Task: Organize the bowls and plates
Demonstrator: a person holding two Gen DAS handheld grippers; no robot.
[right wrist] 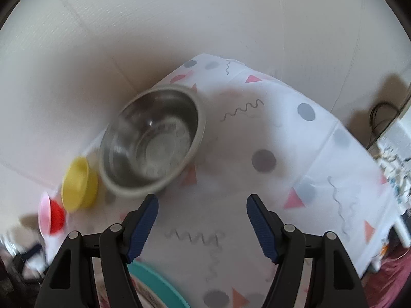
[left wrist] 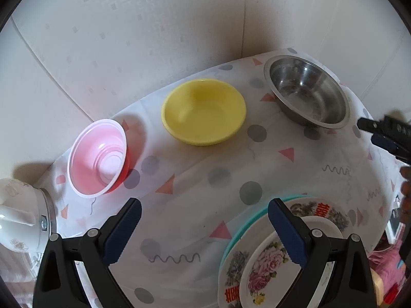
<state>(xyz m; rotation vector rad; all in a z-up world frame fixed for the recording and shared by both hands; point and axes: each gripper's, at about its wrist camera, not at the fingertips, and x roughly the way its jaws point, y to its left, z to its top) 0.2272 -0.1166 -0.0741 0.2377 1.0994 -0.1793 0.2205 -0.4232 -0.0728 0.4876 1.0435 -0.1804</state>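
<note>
Tabletop [left wrist: 195,205] carrying all. Steel bowl [right wrist: 151,143] just ahead-left of right gripper [right wrist: 203,205], nearest; yellow bowl [left wrist: 204,111] and red bowl [left wrist: 99,157] ahead of left gripper [left wrist: 205,210]. Both wide open, empty.

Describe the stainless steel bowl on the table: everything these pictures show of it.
The steel bowl is round, wide-rimmed and shiny grey metal, with a flat circular base showing inside. It stands upright and looks empty on the patterned tablecloth near the table's far corner, by the wall. The yellow bowl sits beside it, apart. Nothing touches it but the cloth; the open right gripper is short of its rim.
</note>
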